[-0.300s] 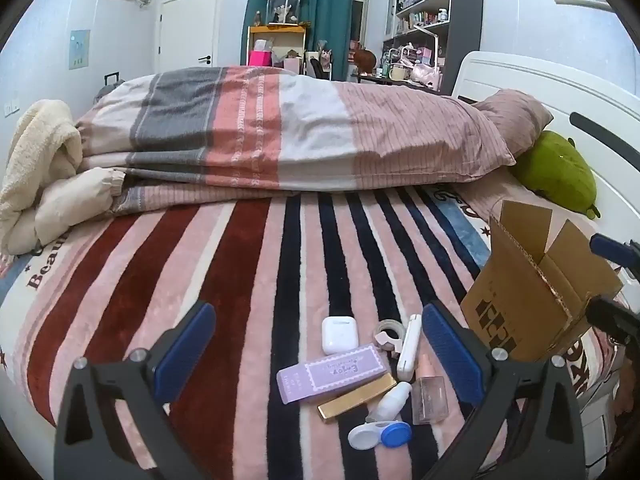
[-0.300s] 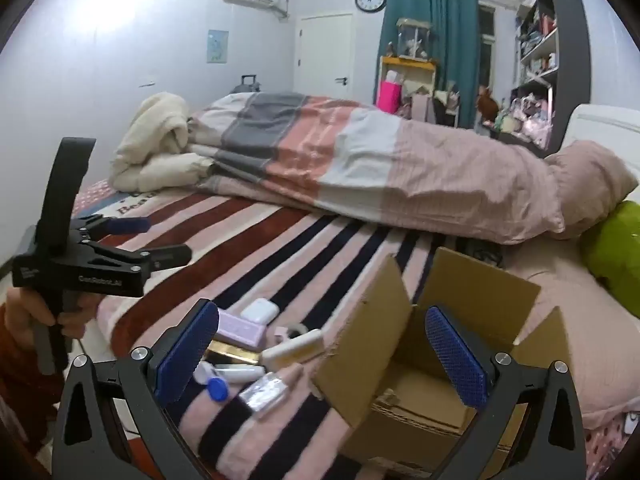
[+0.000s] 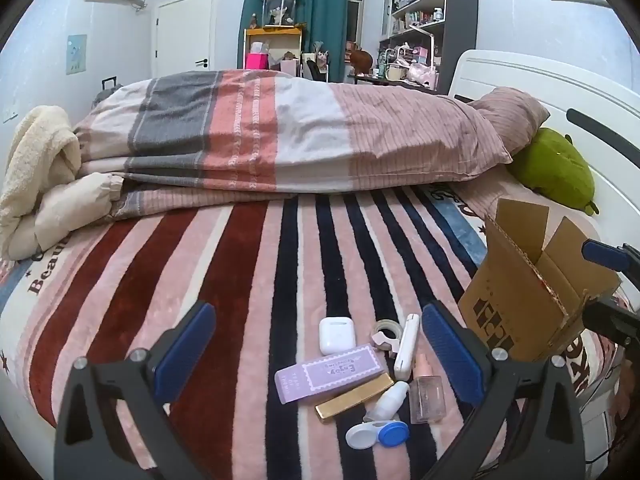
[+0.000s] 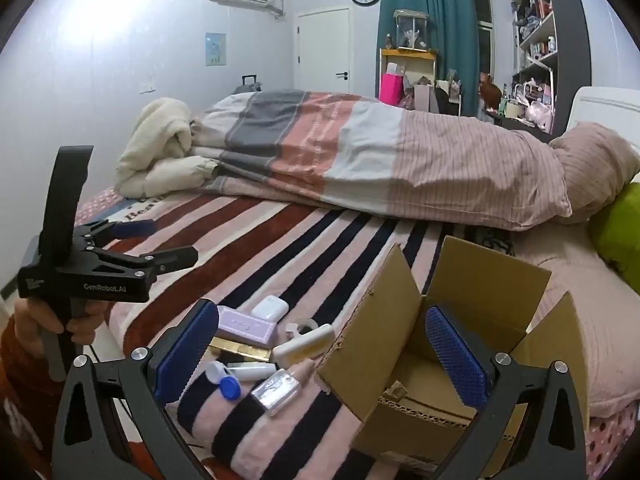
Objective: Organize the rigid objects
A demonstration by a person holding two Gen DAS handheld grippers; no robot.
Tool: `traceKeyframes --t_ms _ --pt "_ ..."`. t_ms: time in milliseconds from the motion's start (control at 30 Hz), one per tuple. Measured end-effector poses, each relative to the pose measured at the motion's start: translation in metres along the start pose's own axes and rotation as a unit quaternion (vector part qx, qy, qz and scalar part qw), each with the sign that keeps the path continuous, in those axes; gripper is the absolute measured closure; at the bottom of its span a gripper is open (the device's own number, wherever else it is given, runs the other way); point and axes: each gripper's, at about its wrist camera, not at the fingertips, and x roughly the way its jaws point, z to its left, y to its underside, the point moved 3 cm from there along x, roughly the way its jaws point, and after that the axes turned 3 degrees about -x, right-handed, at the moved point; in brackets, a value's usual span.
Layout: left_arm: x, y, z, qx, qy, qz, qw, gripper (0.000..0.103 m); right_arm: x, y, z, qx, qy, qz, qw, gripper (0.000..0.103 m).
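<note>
While hovering over striped blanket (image 3: 248,280), left gripper (image 3: 320,354) and right gripper (image 4: 320,354) spread wide, empty; small items clustered beside cardboard box (image 3: 516,304).

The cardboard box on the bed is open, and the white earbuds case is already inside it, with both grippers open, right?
Not quite. In the left wrist view the white earbuds case lies on the blanket beside the purple box, outside the cardboard box. The rest holds.
</note>
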Motion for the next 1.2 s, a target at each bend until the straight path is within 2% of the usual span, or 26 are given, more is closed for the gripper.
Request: traceKeyframes --t_ms 233,1200 --pt "-0.006 -0.004 -0.013 0.007 -0.004 0.000 1.0000 0.000 0.006 0.002 -0.005 0.009 -0.001 0.009 1.000 0.000" --pt "-0.006 -0.005 -0.010 0.006 -0.004 -0.004 1.0000 0.000 0.001 0.007 -0.012 0.016 -0.014 0.011 1.000 0.000"
